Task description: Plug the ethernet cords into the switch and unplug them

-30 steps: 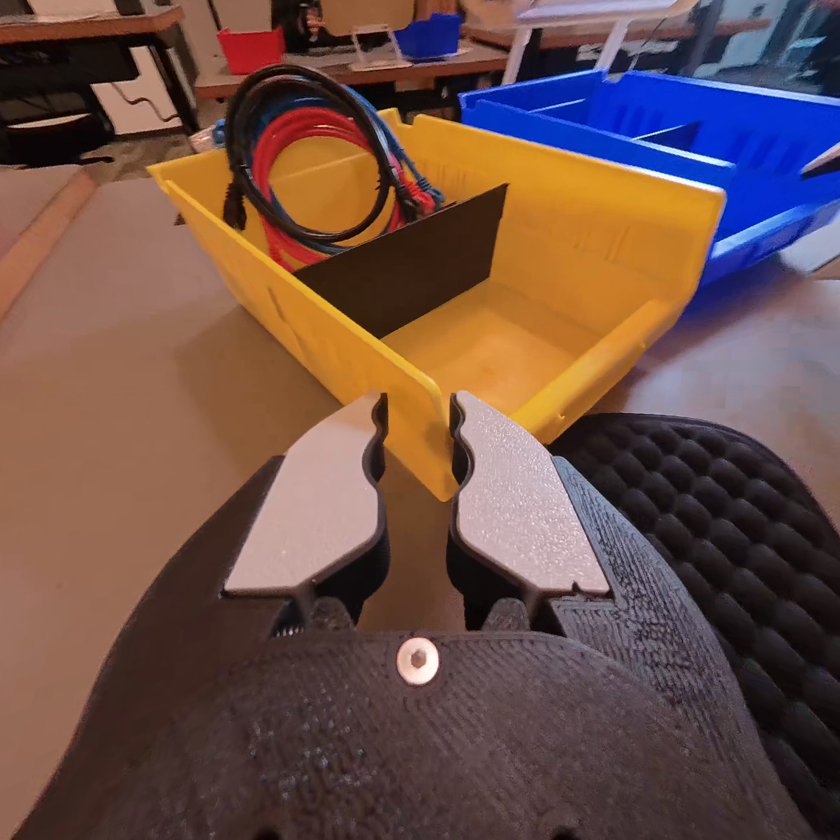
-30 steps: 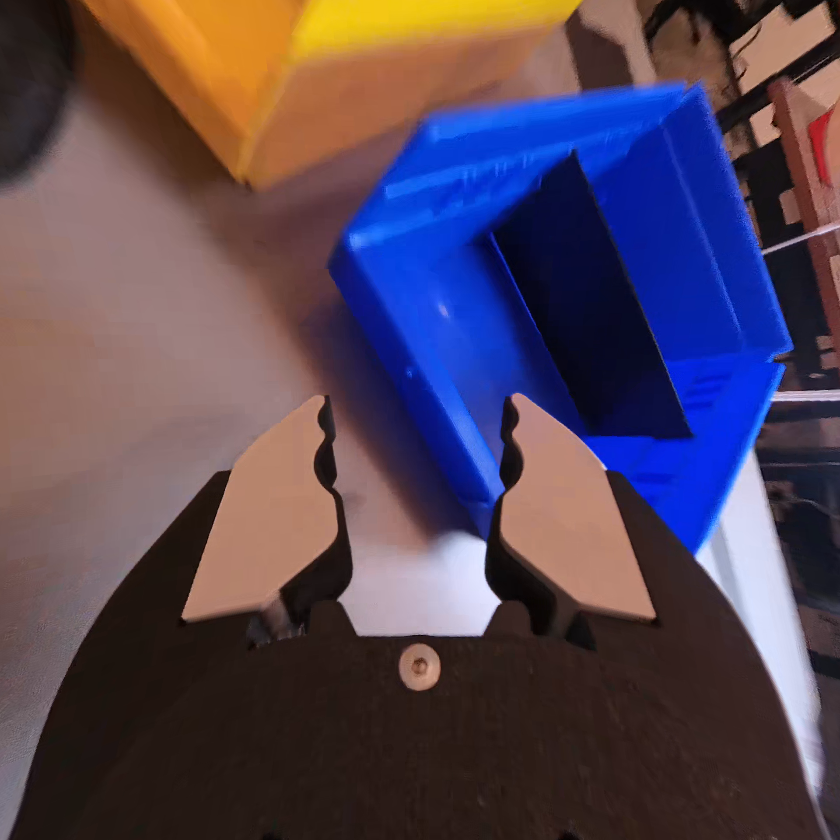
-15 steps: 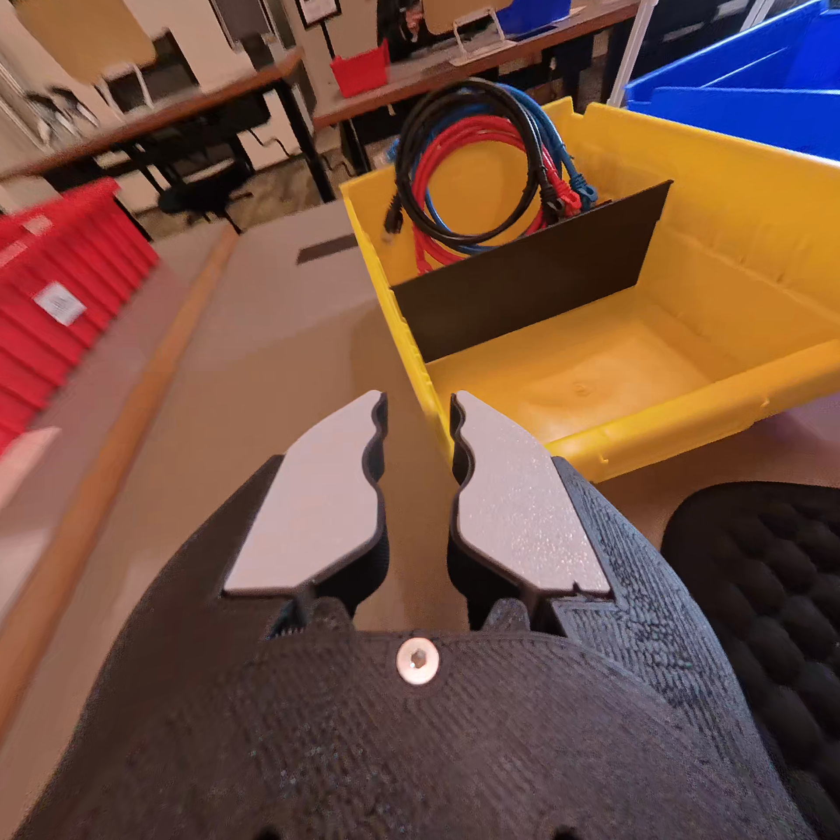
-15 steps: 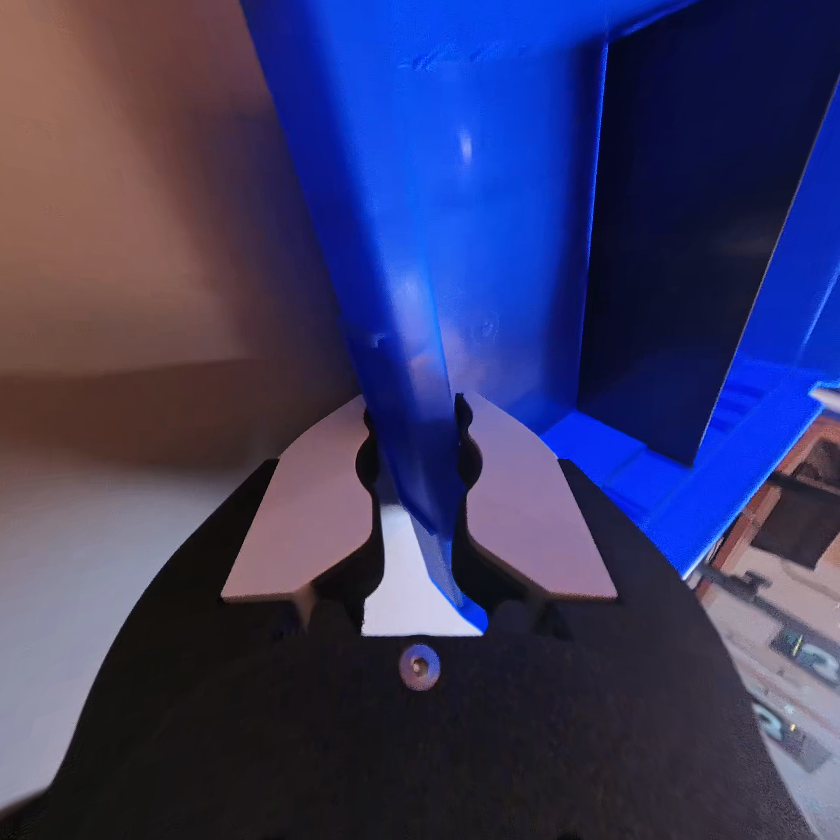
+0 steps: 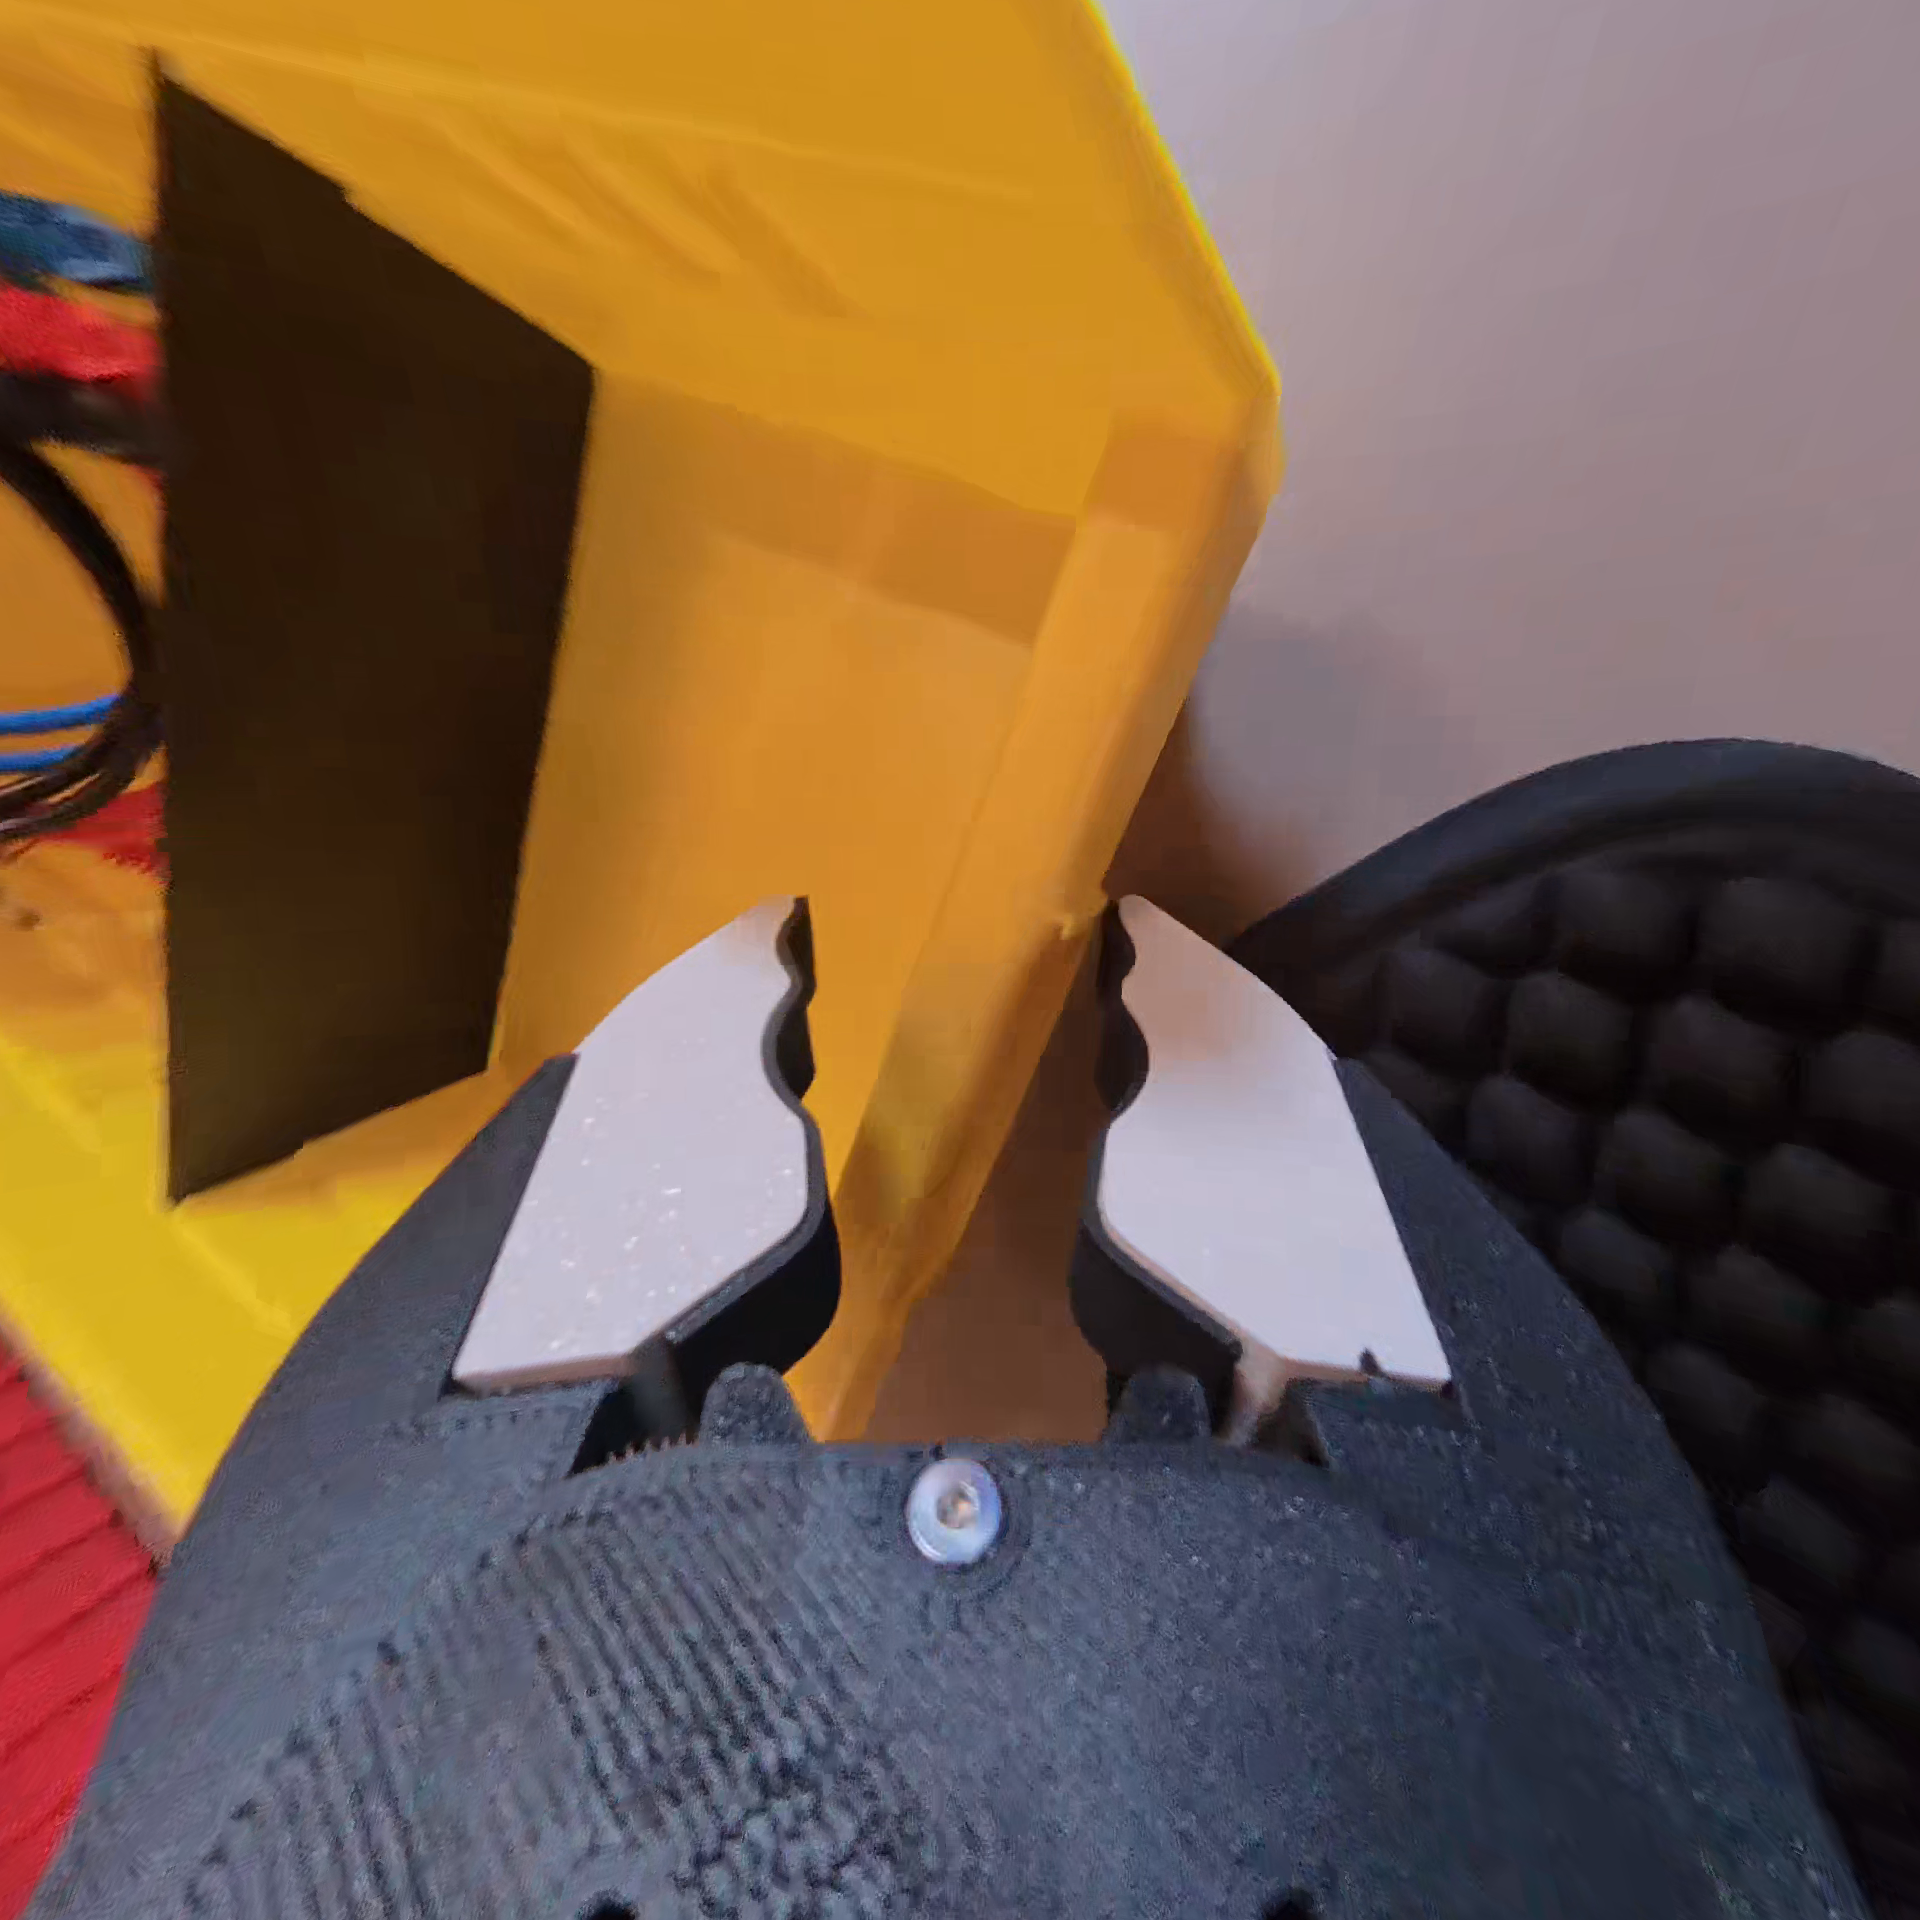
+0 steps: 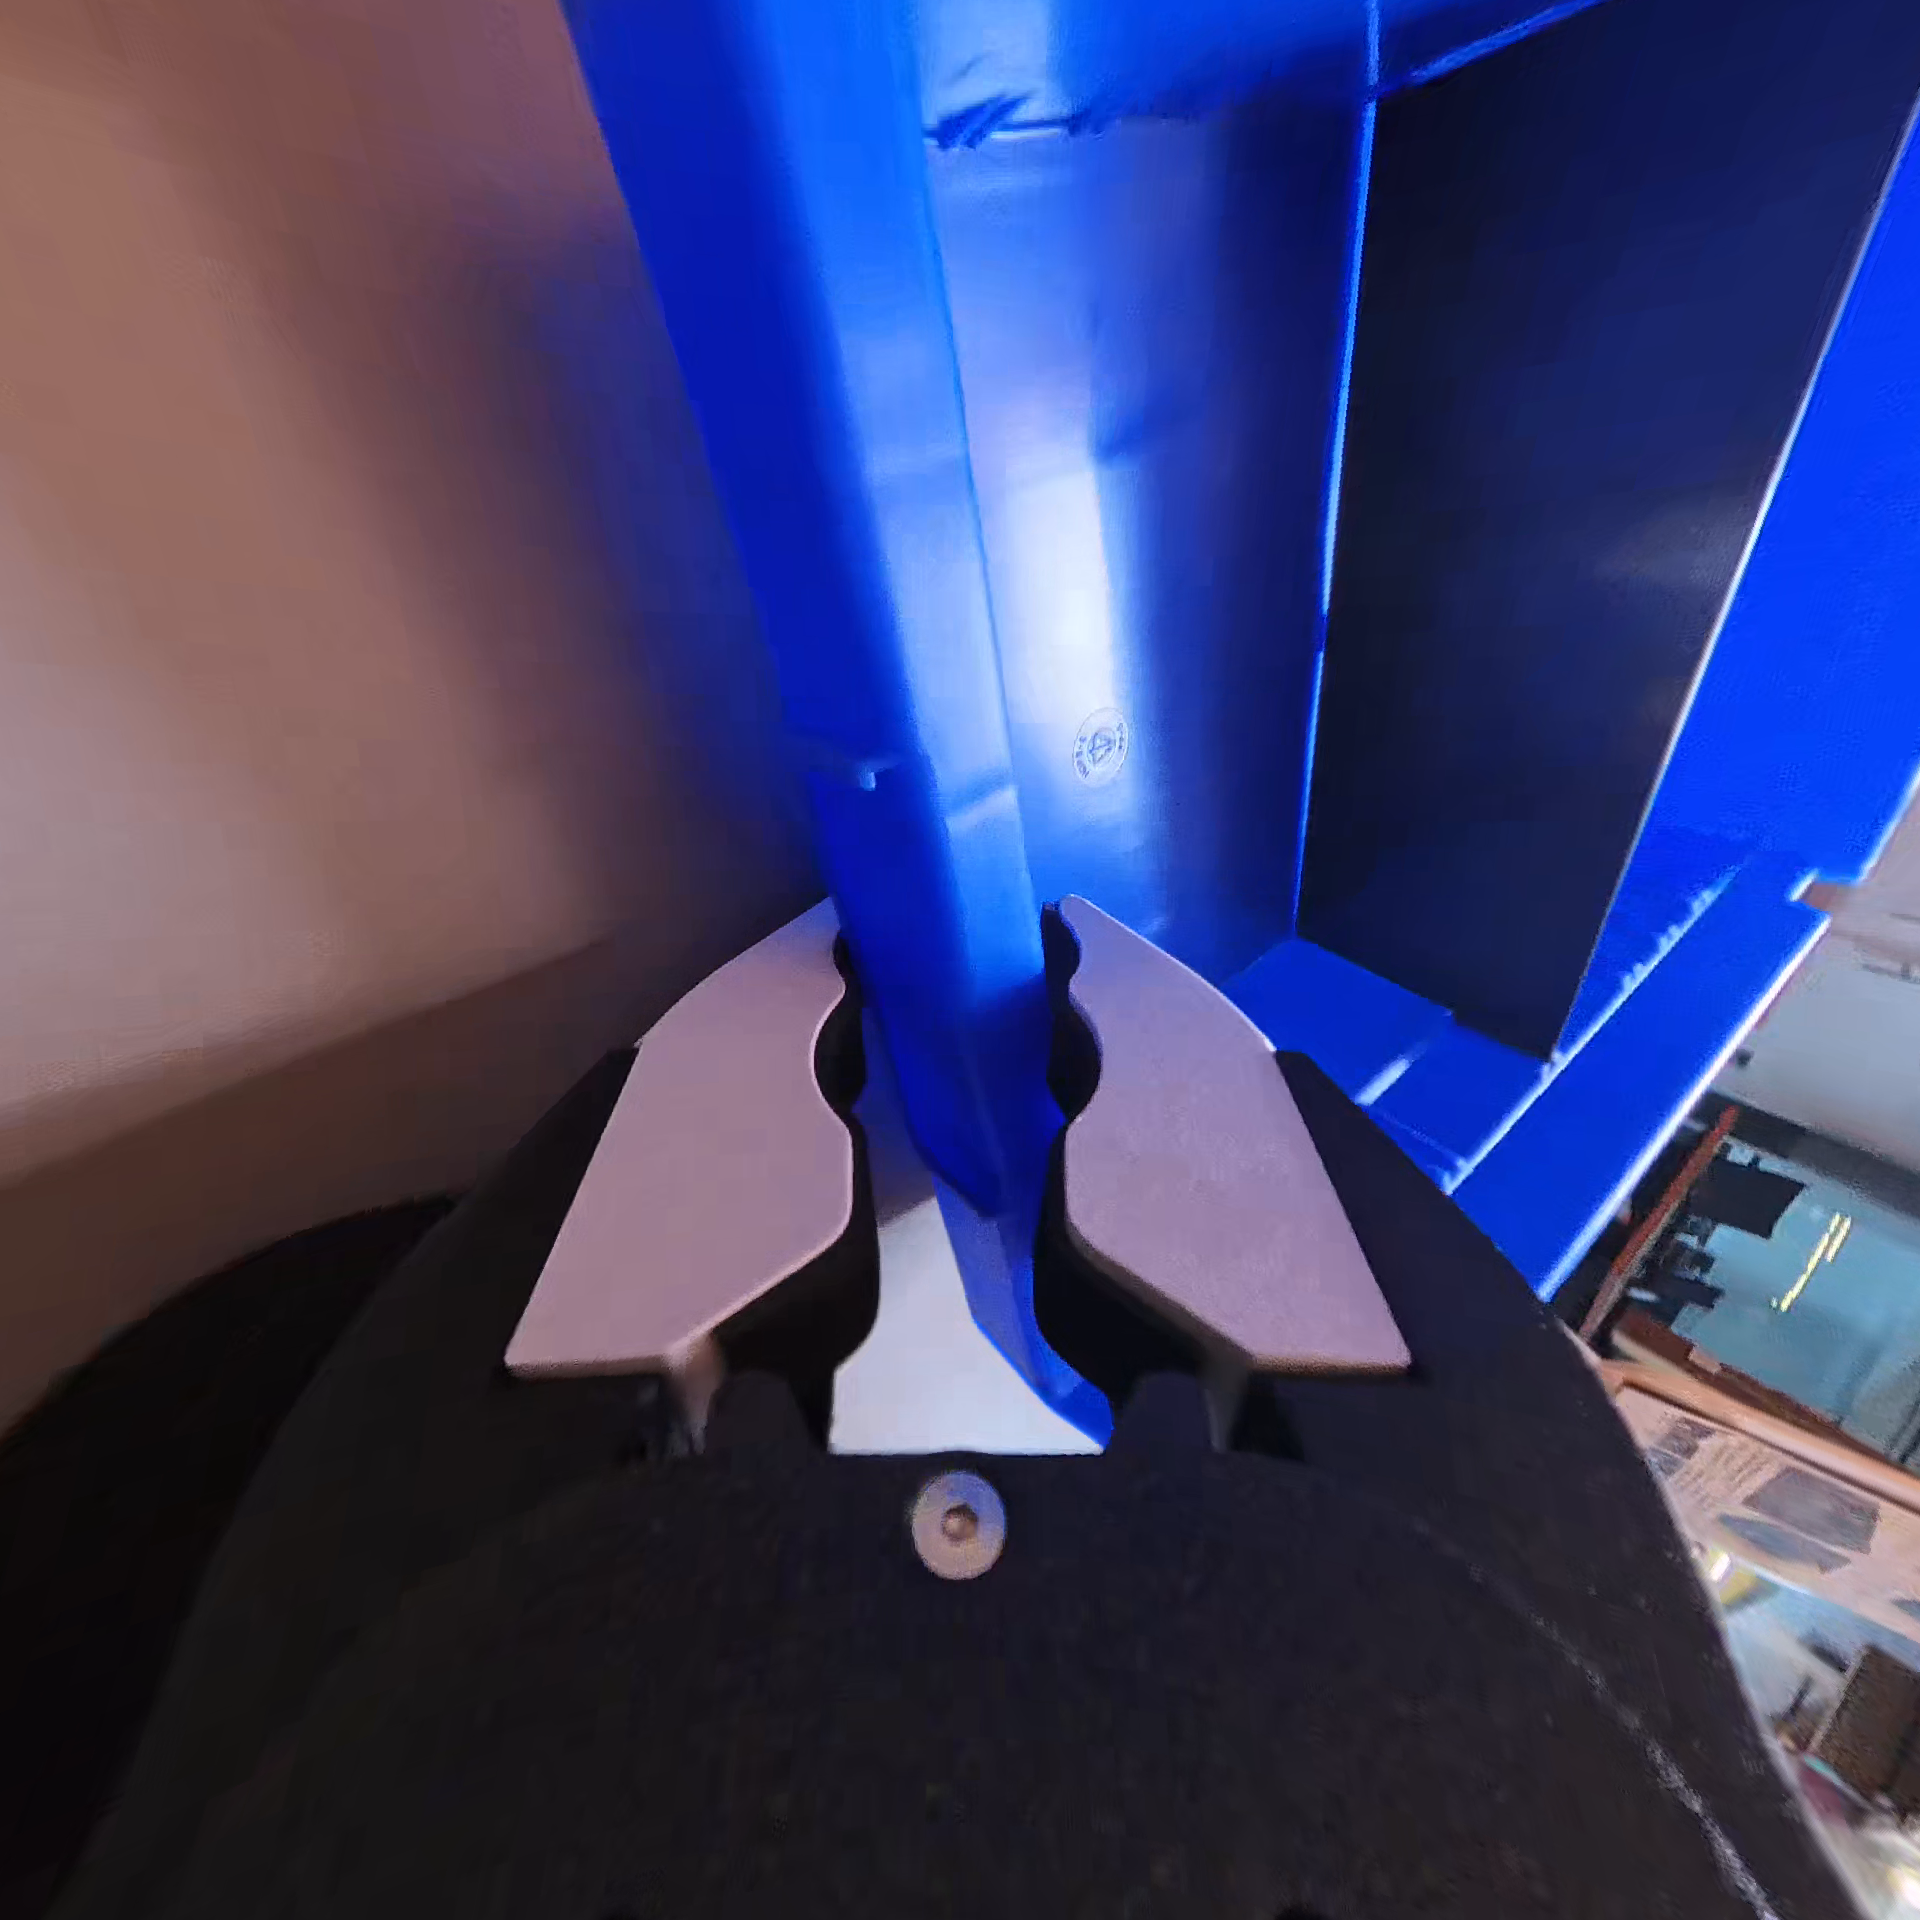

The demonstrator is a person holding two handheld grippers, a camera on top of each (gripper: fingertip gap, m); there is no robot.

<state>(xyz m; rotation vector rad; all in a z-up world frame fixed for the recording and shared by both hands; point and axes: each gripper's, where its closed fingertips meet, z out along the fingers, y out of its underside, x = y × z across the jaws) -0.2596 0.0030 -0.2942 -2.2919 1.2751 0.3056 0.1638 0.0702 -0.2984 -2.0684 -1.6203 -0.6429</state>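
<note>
Coiled red, blue and black ethernet cords [image 5: 73, 416] lie blurred in the far compartment of a yellow bin [image 5: 831, 416], behind its black divider [image 5: 343, 623]. My left gripper [image 5: 956, 904] is open, with one finger inside and one outside the yellow bin's low front wall. My right gripper [image 6: 945, 925] is shut on the side wall of a blue bin [image 6: 1143, 416], and the wall runs between the fingers. No switch is in view.
A black quilted pad [image 5: 1662, 1143] lies on the tan table [image 5: 1558, 312] right of the yellow bin. Something red [image 5: 52, 1558] shows at the lower left. The blue bin holds a dark divider [image 6: 1558, 520]. Beyond its right edge the floor and clutter show. My right fingertips sit around 45 cm from my left ones.
My left gripper has opened wider and moved forward to straddle the yellow bin's front wall. My right gripper closed on the blue bin's wall and still holds it.
</note>
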